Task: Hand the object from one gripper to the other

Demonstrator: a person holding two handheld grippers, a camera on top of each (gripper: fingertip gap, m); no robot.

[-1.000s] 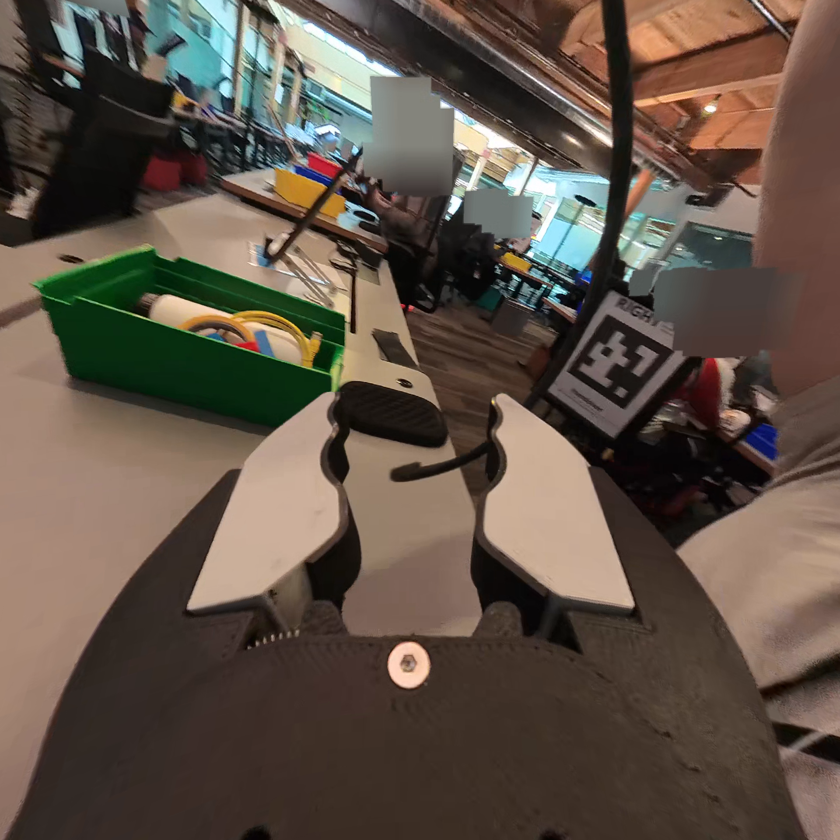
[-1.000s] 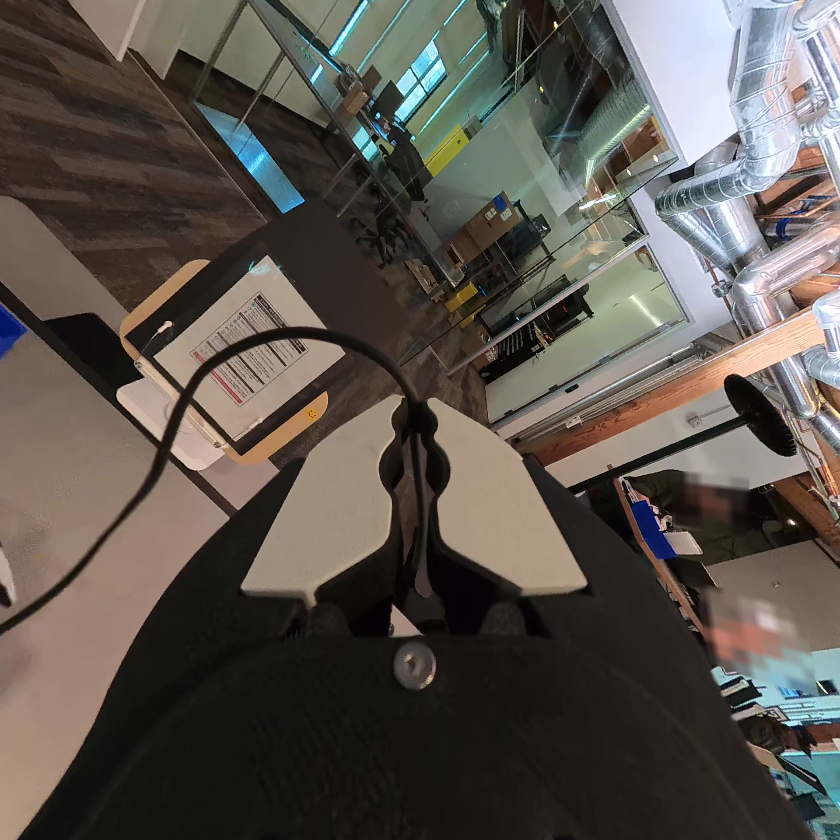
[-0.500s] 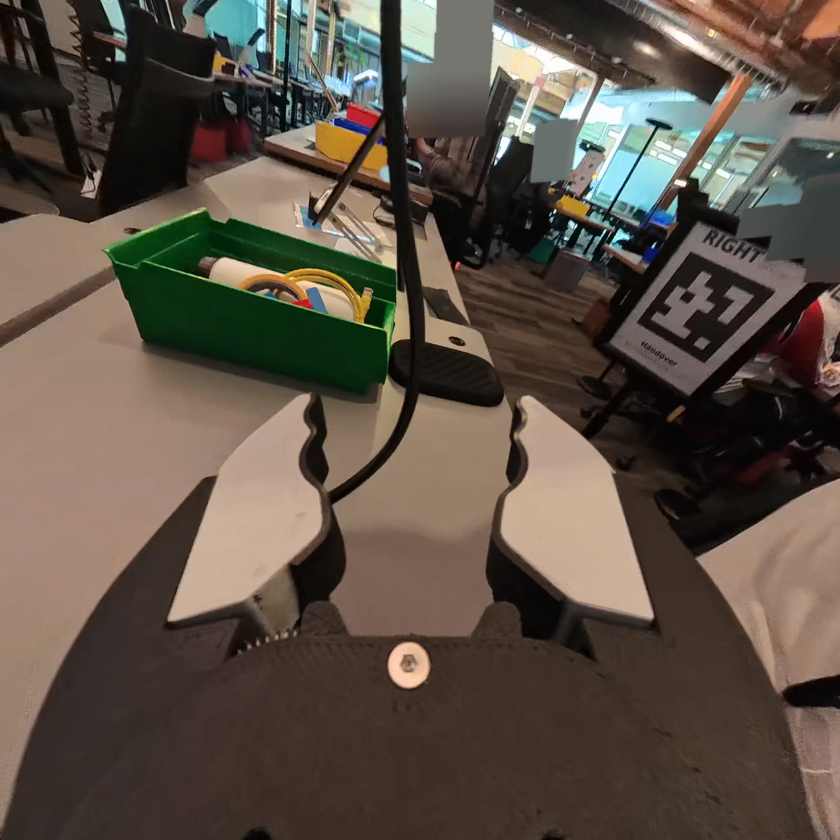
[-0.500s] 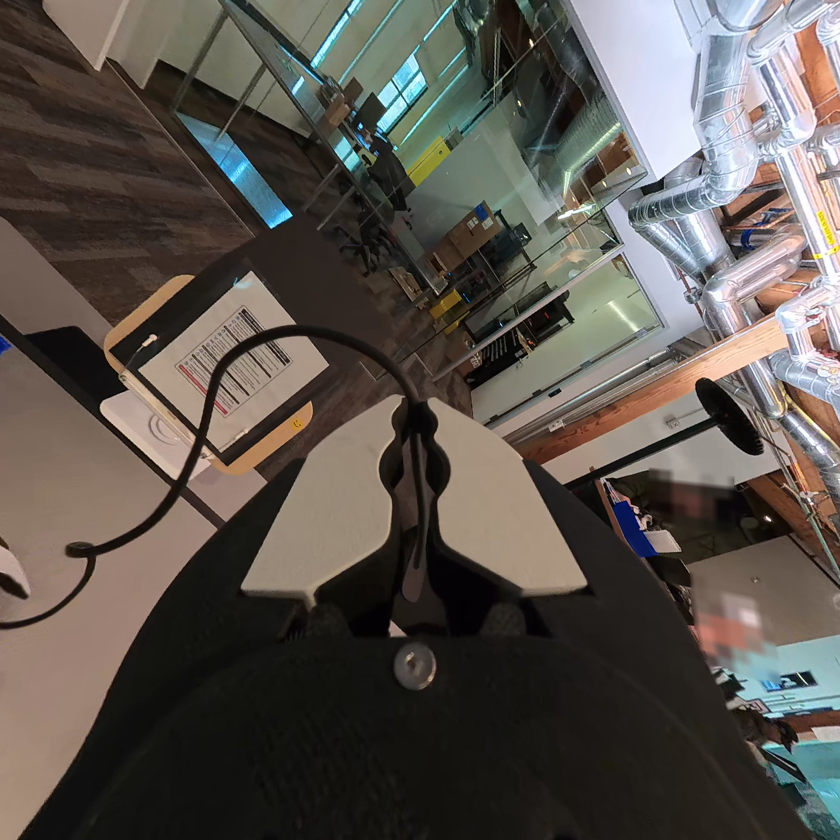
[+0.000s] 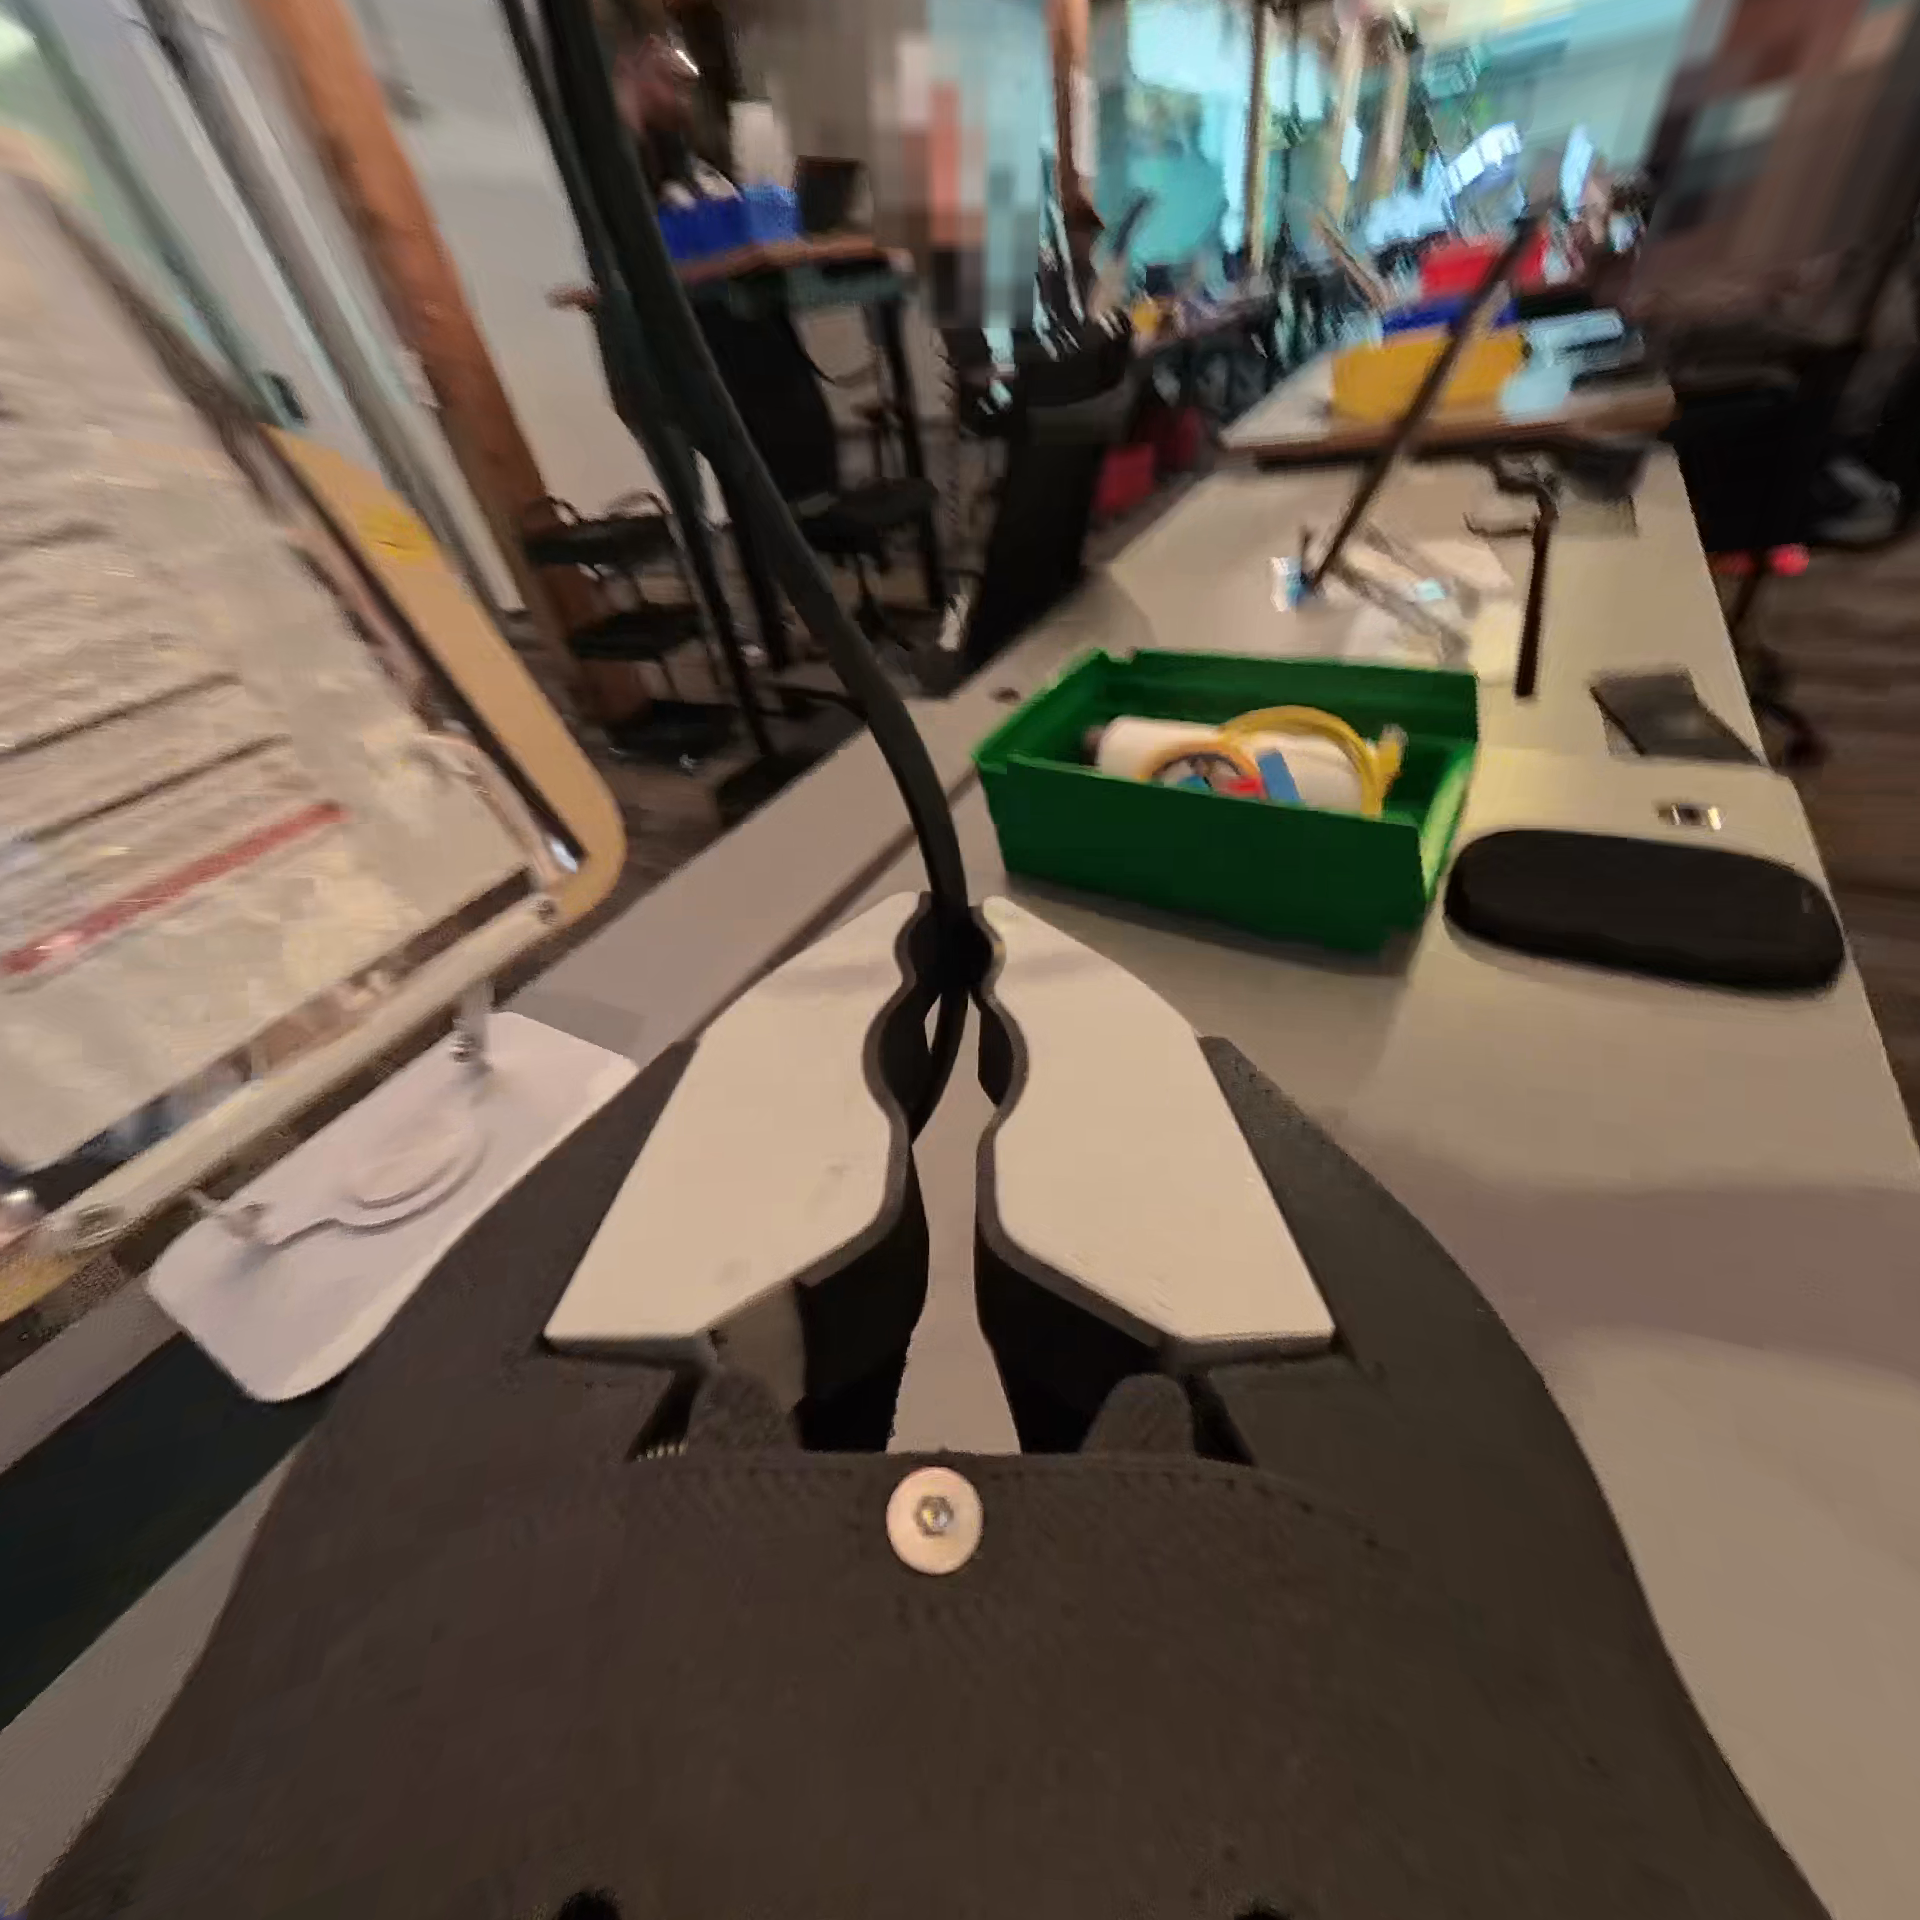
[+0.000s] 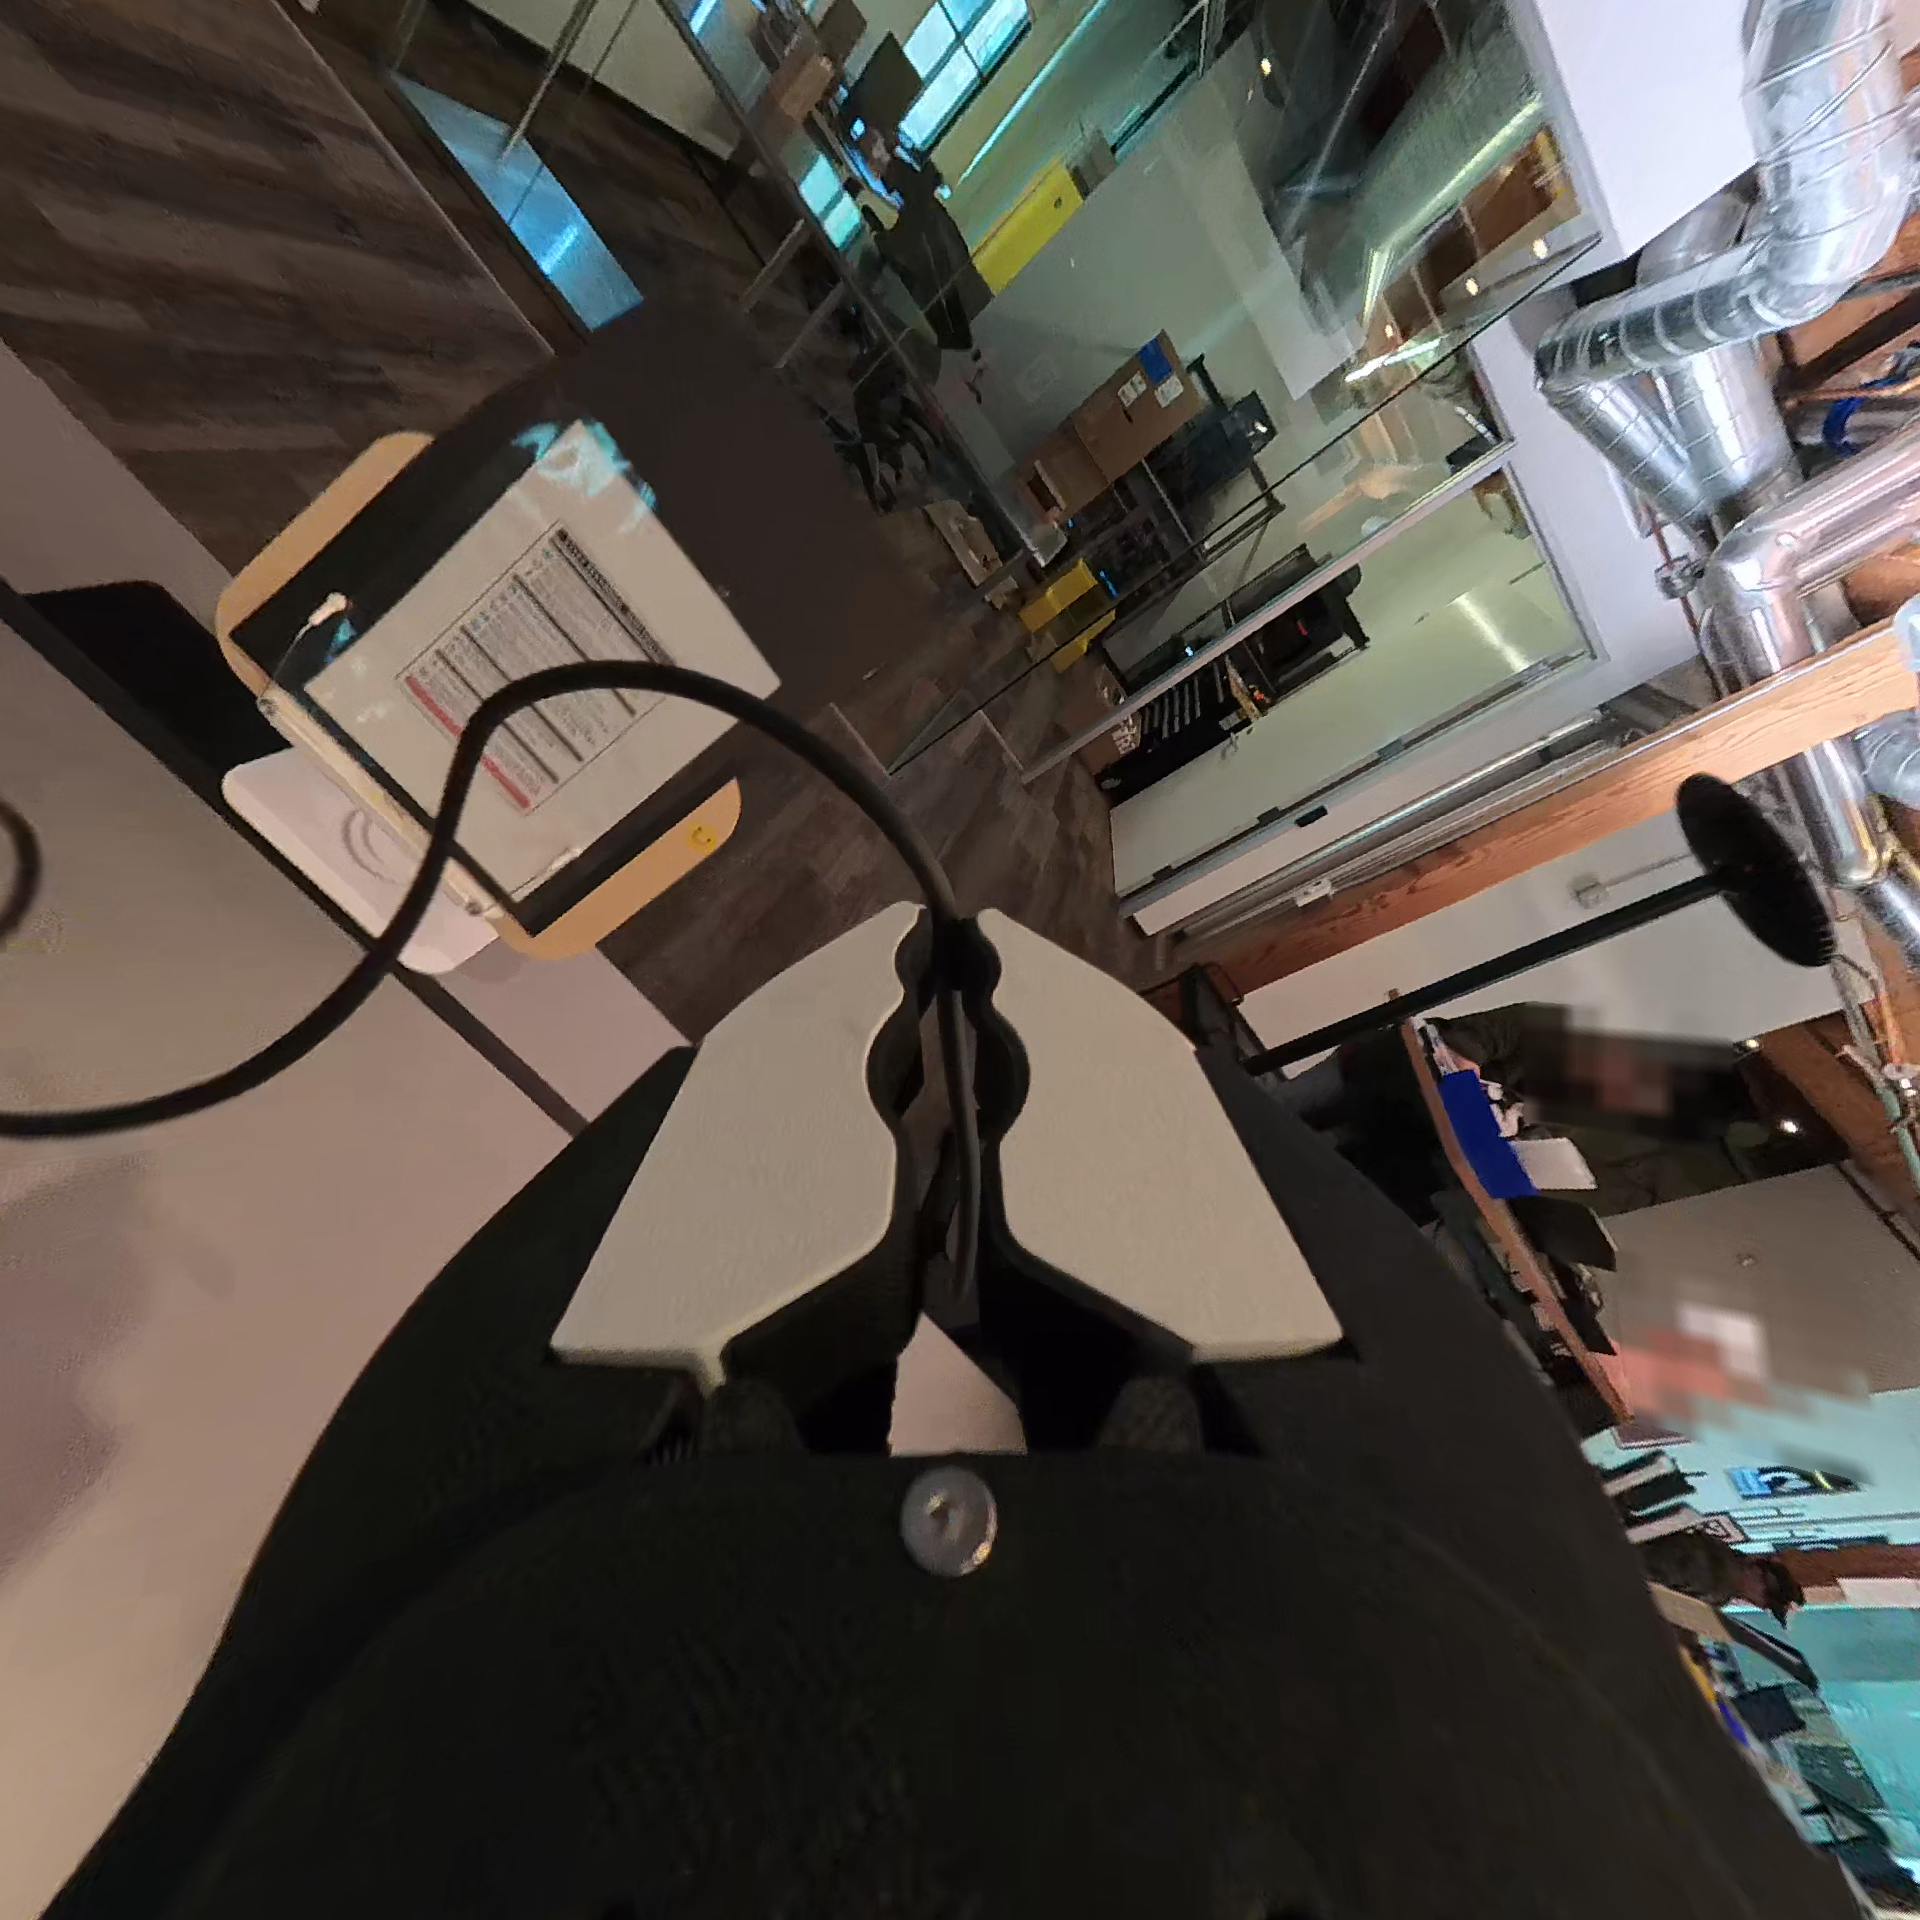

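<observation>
Black cable [image 5: 940,831] rises upright from closed left gripper [image 5: 948,940].

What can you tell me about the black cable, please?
The black cable is thin, round and flexible, rubbery-looking. Both tongs are shut on it: the left tongs pinch it at their tips, from where it rises and curves away upward; the right tongs pinch another part, from which it arcs out and sags leftward above the pale table.

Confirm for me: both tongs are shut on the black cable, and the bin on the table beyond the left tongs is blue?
Not blue: the left wrist view shows a green bin. The rest holds: the left tongs and right tongs are both shut on the black cable.
</observation>
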